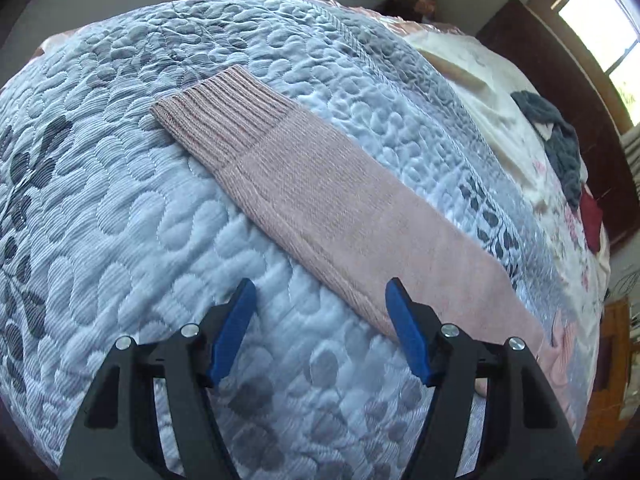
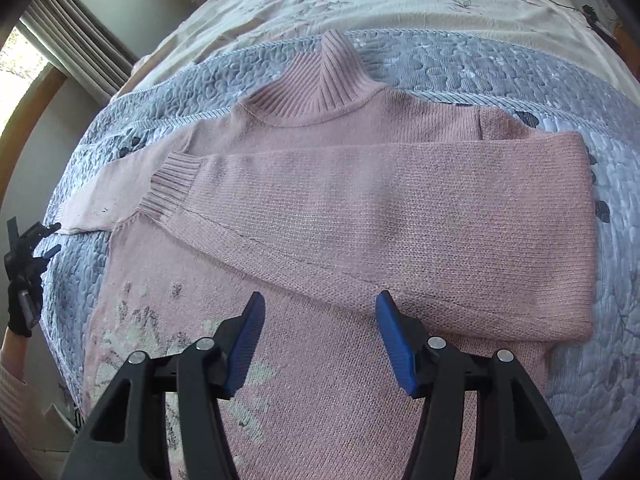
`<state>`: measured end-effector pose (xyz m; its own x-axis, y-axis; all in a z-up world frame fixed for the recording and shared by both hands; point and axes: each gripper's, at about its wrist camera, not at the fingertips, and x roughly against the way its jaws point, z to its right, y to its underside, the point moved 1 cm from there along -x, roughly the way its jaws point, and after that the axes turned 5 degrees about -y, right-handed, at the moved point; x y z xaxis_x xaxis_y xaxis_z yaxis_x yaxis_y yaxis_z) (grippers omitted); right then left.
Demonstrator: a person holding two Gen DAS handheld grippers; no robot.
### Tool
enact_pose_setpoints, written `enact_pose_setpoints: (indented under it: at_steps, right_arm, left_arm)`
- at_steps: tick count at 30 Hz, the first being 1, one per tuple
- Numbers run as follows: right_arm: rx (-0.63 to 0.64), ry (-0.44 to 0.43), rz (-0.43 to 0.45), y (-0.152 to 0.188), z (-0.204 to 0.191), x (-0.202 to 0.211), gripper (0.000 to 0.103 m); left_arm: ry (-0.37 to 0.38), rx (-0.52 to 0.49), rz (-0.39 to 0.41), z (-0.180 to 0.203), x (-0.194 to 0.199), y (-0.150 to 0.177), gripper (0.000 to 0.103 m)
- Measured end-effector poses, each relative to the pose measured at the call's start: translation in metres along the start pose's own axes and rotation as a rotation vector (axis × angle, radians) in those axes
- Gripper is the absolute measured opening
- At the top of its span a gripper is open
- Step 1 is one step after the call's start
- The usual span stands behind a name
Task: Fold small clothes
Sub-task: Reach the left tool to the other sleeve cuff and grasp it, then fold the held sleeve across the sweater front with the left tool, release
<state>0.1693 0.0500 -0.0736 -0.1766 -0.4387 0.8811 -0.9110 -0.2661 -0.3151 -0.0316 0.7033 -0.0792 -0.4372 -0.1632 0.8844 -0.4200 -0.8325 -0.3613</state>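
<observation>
While both jaws gape empty, pink sweater (image 2: 360, 208) flat on quilt (image 1: 120, 220), dark clothes (image 1: 560, 148) well apart.

A pink knitted turtleneck sweater (image 2: 360, 208) lies flat on a grey-blue quilted bedspread (image 2: 460, 68) that covers the near part of the bed. One sleeve is folded across the chest, its ribbed cuff (image 2: 170, 188) ending near the sweater's left edge; the ribbed collar (image 2: 320, 84) points away from the camera. The other sleeve (image 1: 340, 216) stretches out sideways over the bedspread. Beyond the bedspread lies a cream floral sheet (image 2: 340, 4), with a dark grey knitted garment (image 1: 560, 148) on it. The right tongs (image 2: 320, 304) hang above the sweater's body, the left tongs (image 1: 322, 292) just beside the outstretched sleeve.
</observation>
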Motion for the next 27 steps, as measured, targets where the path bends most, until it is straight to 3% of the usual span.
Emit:
enact_pose_setpoints:
  at_steps: [8, 11, 14, 16, 17, 21, 27]
  right_arm:
    - [-0.009, 0.025, -0.011, 0.002, 0.006, -0.010, 0.058]
    - [0.001, 0.035, -0.010, 0.002, 0.005, -0.012, 0.058]
    - [0.007, 0.042, -0.009, 0.003, 0.005, -0.013, 0.058]
    - [0.008, 0.044, -0.009, 0.003, 0.005, -0.013, 0.058]
    - [0.009, 0.044, -0.010, 0.003, 0.005, -0.013, 0.058]
    - [0.007, 0.045, -0.008, 0.003, 0.005, -0.011, 0.058]
    - [0.002, 0.051, 0.001, 0.006, 0.009, -0.003, 0.058]
  left_arm:
    - [0.057, 0.085, 0.037, -0.008, -0.023, -0.033, 0.066]
    - [0.060, 0.098, 0.044, -0.011, -0.028, -0.043, 0.061]
    - [0.039, 0.106, 0.052, -0.013, -0.031, -0.052, 0.042]
    - [0.018, 0.110, 0.050, -0.016, -0.032, -0.056, 0.013]
    - [0.018, 0.113, 0.048, -0.017, -0.033, -0.057, 0.009]
    - [0.025, 0.108, 0.068, -0.016, -0.025, -0.056, 0.005]
    - [0.071, -0.004, 0.137, 0.020, 0.004, -0.039, 0.005]
